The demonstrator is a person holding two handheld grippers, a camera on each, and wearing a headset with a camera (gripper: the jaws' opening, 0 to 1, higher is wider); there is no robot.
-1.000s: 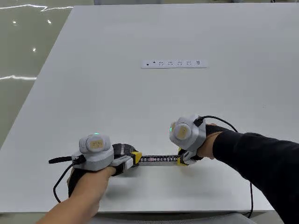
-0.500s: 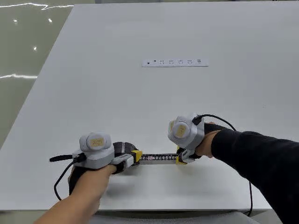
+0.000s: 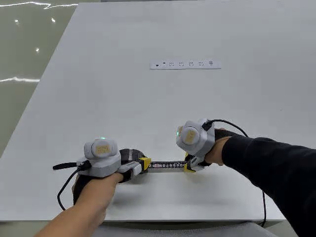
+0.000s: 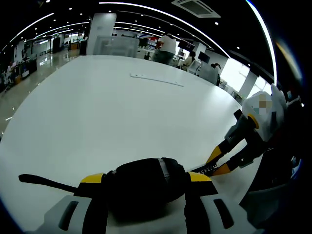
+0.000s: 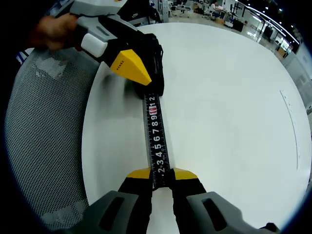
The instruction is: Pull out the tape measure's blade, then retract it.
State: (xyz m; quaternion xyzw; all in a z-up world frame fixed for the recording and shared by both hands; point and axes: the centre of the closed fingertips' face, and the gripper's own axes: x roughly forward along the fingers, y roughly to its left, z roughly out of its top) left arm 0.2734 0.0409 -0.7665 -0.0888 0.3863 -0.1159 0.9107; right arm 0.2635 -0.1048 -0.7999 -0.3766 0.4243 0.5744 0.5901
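A broad white table [image 3: 148,108] takes up most of the head view, its matte top evenly lit. A slim white power strip [image 3: 185,64] lies flat on it, above the centre of the frame. Along the left edge runs a glossy greenish floor [image 3: 24,59] carrying bright streaks and dots of reflected light. In the left gripper view, long curved light strips [image 4: 146,10] cross a dark ceiling at the top, with an air vent [image 4: 197,7] beside them and a white pillar [image 4: 100,29] at upper left. People [image 4: 168,46] stand beyond the table's far edge. A grey mesh chair [image 5: 44,122] covers the left side of the right gripper view.
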